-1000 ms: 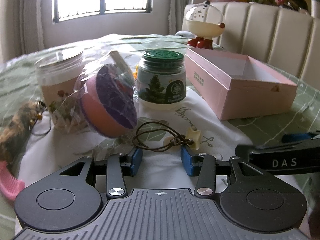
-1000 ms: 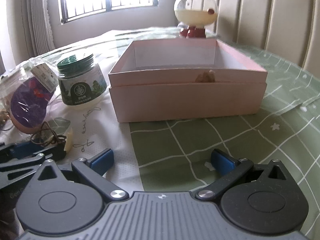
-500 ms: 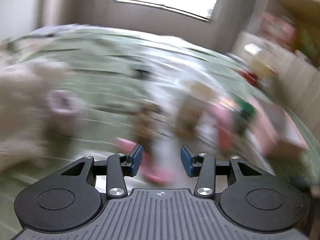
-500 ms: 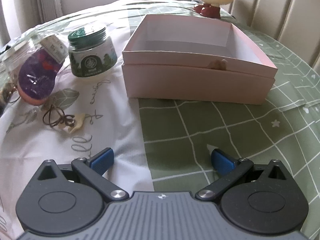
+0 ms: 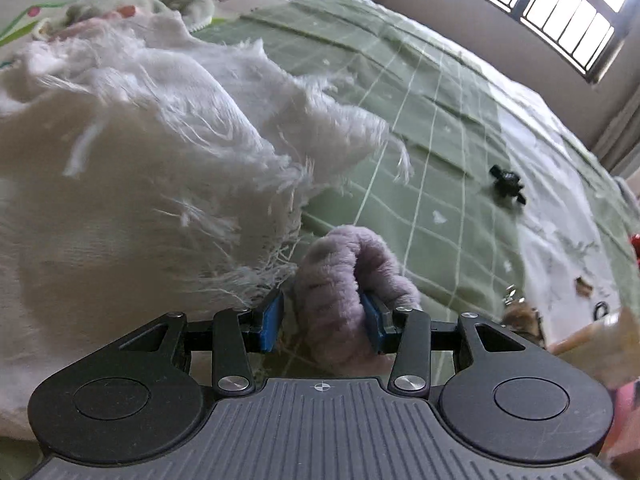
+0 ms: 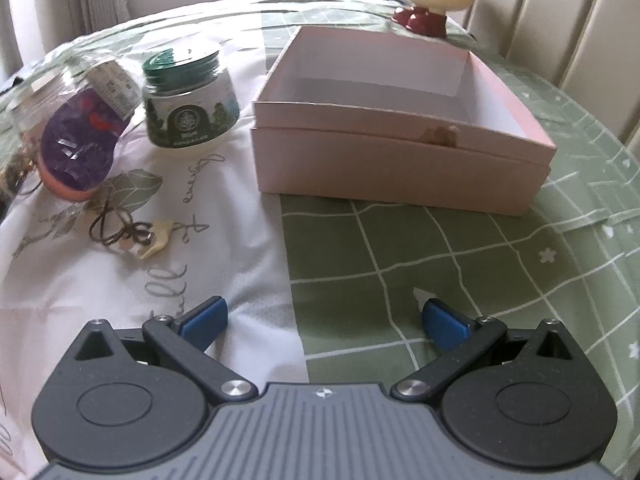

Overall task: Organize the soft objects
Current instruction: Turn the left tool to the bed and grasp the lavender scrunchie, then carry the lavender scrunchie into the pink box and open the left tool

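Lilac plush scrunchie (image 5: 340,276) sits between blue pads of left claw (image 5: 322,322), pads pressed against its sides; claw clamped on it, low over green checked bench cloth (image 5: 432,128). White fringed fabric (image 5: 132,168) bunched immediately left of claw, touching scrunchie. Small black clip (image 5: 507,184) well ahead to right. Right claw (image 6: 322,320) spread wide, gripping nothing, above bench. Pink open box (image 6: 400,120) ahead of it; green-lidded jar (image 6: 188,100) ahead left; brown cord (image 6: 120,232) nearer left.
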### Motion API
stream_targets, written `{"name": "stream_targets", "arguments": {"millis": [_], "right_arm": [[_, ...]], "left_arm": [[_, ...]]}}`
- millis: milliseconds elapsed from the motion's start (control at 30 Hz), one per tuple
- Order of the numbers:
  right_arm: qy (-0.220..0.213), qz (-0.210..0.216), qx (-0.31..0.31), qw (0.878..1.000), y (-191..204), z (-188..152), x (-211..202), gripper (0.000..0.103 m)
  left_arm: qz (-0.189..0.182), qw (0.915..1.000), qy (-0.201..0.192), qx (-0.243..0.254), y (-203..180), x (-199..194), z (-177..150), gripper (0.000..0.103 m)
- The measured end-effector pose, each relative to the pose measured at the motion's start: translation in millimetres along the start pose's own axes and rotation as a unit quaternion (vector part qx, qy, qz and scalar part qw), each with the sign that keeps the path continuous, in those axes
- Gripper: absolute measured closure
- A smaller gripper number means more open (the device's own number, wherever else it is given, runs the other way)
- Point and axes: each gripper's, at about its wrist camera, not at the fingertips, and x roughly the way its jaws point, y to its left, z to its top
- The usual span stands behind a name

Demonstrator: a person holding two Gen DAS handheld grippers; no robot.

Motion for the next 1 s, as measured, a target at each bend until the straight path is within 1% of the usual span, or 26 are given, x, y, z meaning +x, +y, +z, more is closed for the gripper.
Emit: {"name": "stream_targets", "arguments": {"millis": [33,67,167,233,333,400,467,533,633,667,733,800,867,967,1000], "right_arm": [[-0.008,0.002,-0.021,1.000,6.2,-0.3,-6.1,0.003],[-0.018,0.008,-0.045,0.999,14.1,-0.8,-14.5,0.005],[-0.054,0.050,-0.105,0.992,42.5,1.6,-43.3,0.006],[-0.071,0.086,-0.140,0.984,69.6,10.0,-58.6,0.007],[-0.084,0.143,-0.170,0.971,112.0,27.4,-69.9,0.008],[-0.086,0.181,-0.180,0.963,140.1,38.6,-71.9,0.012],[-0.094,0.206,-0.191,0.955,165.6,47.3,-73.3,0.017],[-0.092,0.221,-0.200,0.950,186.8,54.5,-72.5,0.017],[-0.065,0.249,-0.204,0.944,208.2,58.1,-69.4,0.016],[-0.054,0.257,-0.213,0.941,217.8,57.3,-68.0,0.016],[-0.038,0.258,-0.247,0.933,239.8,49.6,-68.6,0.016],[-0.039,0.266,-0.281,0.921,258.0,38.2,-71.4,0.016],[-0.051,0.277,-0.327,0.902,278.1,27.1,-77.0,0.016],[-0.074,0.286,-0.377,0.878,307.6,14.2,-82.5,0.016],[-0.076,0.288,-0.395,0.869,317.8,11.5,-81.7,0.016]], "left_arm": [[0.000,1.0000,-0.005,0.006,-2.1,1.1,-0.8,0.058],[-0.002,0.9998,-0.013,0.016,-4.2,1.5,-2.5,0.065],[-0.018,0.9979,-0.031,0.054,-13.9,-0.8,-9.9,0.079],[-0.035,0.9954,-0.034,0.082,-17.2,-7.0,-17.8,0.081],[-0.055,0.9905,-0.045,0.117,-17.3,-19.1,-31.1,0.082],[-0.068,0.9877,-0.051,0.131,-13.9,-31.8,-39.7,0.082],[-0.094,0.9863,-0.052,0.125,-5.1,-48.7,-47.5,0.082],[-0.121,0.9854,-0.054,0.106,7.6,-65.9,-51.6,0.082],[-0.135,0.9848,-0.064,0.088,25.4,-87.3,-57.7,0.082],[-0.136,0.9848,-0.068,0.084,30.2,-93.9,-58.6,0.082],[-0.138,0.9850,-0.073,0.074,42.7,-101.5,-57.2,0.082],[-0.142,0.9849,-0.075,0.065,51.5,-106.6,-56.0,0.082],[-0.142,0.9847,-0.079,0.061,58.3,-109.4,-55.6,0.082],[-0.141,0.9855,-0.078,0.054,66.3,-110.5,-55.7,0.082],[-0.139,0.9859,-0.078,0.052,68.0,-111.0,-56.2,0.082]]}}
